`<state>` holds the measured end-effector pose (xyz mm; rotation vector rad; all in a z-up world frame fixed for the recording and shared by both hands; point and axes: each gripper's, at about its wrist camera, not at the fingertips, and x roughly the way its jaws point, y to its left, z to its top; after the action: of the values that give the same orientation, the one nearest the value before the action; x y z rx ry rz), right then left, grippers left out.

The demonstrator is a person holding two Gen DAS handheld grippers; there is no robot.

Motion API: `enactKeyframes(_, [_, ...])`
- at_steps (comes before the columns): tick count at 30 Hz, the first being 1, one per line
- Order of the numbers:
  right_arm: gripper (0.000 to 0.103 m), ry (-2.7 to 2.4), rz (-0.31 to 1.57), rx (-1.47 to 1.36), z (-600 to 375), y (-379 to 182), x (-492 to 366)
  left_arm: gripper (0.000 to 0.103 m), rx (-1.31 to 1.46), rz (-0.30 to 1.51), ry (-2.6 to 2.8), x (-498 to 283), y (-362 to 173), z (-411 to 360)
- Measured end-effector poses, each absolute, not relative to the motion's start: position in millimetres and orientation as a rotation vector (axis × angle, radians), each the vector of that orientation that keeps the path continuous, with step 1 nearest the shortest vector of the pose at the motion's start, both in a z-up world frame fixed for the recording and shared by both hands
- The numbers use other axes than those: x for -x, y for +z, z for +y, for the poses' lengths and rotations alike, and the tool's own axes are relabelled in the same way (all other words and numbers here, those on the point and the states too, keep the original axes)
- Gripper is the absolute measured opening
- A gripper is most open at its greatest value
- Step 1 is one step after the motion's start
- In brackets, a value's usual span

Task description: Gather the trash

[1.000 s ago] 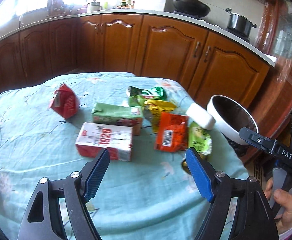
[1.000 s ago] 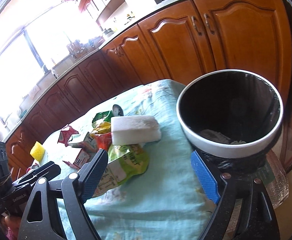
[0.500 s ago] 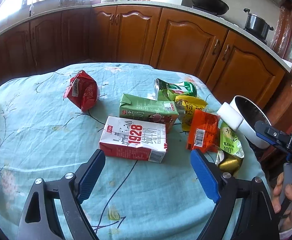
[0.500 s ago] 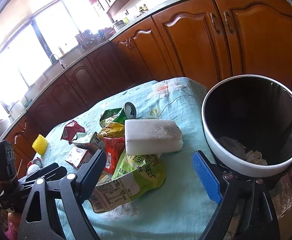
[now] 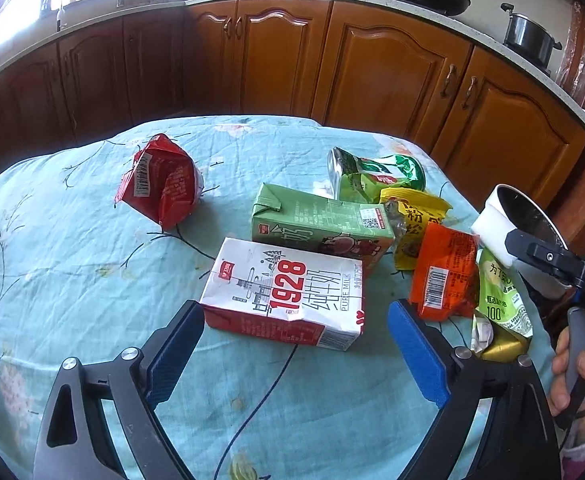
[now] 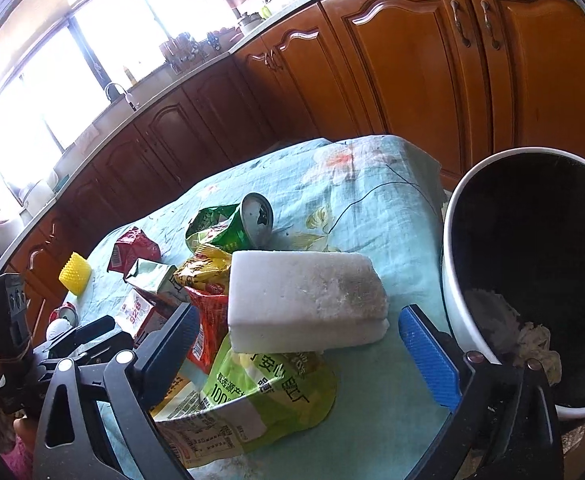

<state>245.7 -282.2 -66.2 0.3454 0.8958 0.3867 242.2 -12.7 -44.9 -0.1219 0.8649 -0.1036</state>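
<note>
as both empty grippers widen, left gripper (image 5: pixel 294 350) around the milk carton (image 5: pixel 288 294), right gripper (image 6: pixel 296 350) by the white block (image 6: pixel 306 300), a careless squeeze could nudge either away.

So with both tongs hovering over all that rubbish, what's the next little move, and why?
Probably the right tongs ease forward and close on the white block. Their jaws are opening with the block just ahead between them, not yet touched, and the bin stands right beside it. The left tongs, jaws also opening, line up on the milk carton, so that looks like the following pick.
</note>
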Motion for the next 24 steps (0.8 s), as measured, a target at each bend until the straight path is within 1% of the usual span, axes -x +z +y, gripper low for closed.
enactKeyframes(2, [0.1, 0.404, 0.893, -0.338, -279, -66, -247, 0.094, 0.121, 0.876, -0.109, -245, -49, -14])
enactKeyframes(3, [0.099, 0.412, 0.899, -0.341, -278, -66, -248, 0.094, 0.126, 0.878, -0.114, -247, -51, -13])
enactKeyframes(5, [0.088, 0.401, 0.894, -0.32, -276, -65, -246, 0.092, 0.128, 0.871, -0.119, -247, -53, -13])
enactKeyframes(6, [0.077, 0.397, 0.894, -0.307, -274, -66, -246, 0.09, 0.123, 0.864, -0.117, -247, -52, -14])
enactKeyframes(7, [0.077, 0.392, 0.899, -0.299, -274, -66, -246, 0.083, 0.117, 0.858, -0.118, -246, -52, -15])
enactKeyframes(8, [0.077, 0.391, 0.897, -0.3, -274, -66, -244, 0.071, 0.112, 0.857, -0.124, -246, -52, -15])
enactKeyframes(9, [0.077, 0.39, 0.895, -0.297, -274, -66, -244, 0.065, 0.107, 0.859, -0.131, -246, -52, -16])
enactKeyframes(11, [0.076, 0.385, 0.886, -0.288, -274, -64, -239, 0.041, 0.108, 0.86, -0.148, -246, -53, -16])
enactKeyframes(12, [0.076, 0.384, 0.88, -0.29, -274, -63, -238, 0.035, 0.113, 0.862, -0.162, -246, -53, -16])
enactKeyframes(14, [0.075, 0.383, 0.869, -0.294, -274, -59, -234, 0.015, 0.114, 0.859, -0.174, -245, -52, -15])
enactKeyframes(19, [0.075, 0.391, 0.84, -0.306, -274, -48, -224, 0.0, 0.101, 0.822, -0.193, -233, -47, -12])
enactKeyframes(24, [0.075, 0.399, 0.815, -0.319, -273, -38, -211, 0.0, 0.104, 0.784, -0.196, -218, -40, -7])
